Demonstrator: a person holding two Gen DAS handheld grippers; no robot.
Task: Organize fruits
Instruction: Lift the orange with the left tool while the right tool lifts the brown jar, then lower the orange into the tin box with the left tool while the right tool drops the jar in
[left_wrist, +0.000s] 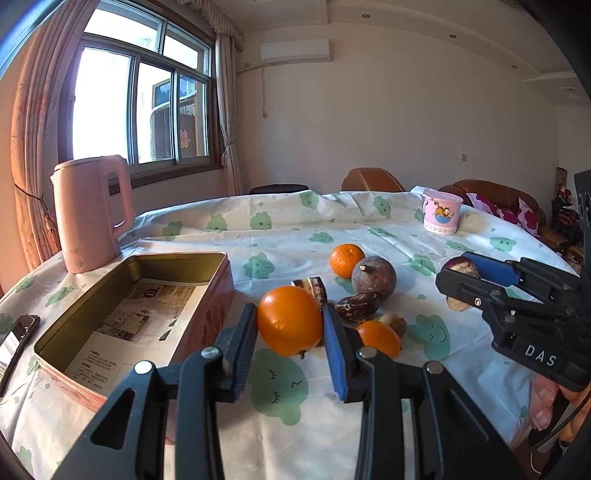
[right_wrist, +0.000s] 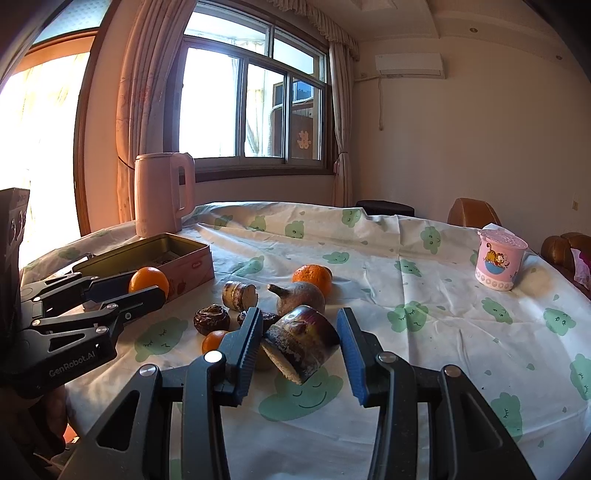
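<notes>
**Both tongs loaded above the cloth**

My left gripper (left_wrist: 290, 325) was clamped on an orange (left_wrist: 289, 320) just right of the open tin (left_wrist: 207, 258). My right gripper (right_wrist: 301, 338) pinched a sugarcane piece (right_wrist: 301, 341), farther right of the tin, beyond the loose fruit (left_wrist: 373, 278).

White tablecloth (left_wrist: 332, 424) printed with green clouds, pink kettle (left_wrist: 88, 214), orange fruit (left_wrist: 289, 320), pink cartoon cup (left_wrist: 442, 216)
</notes>
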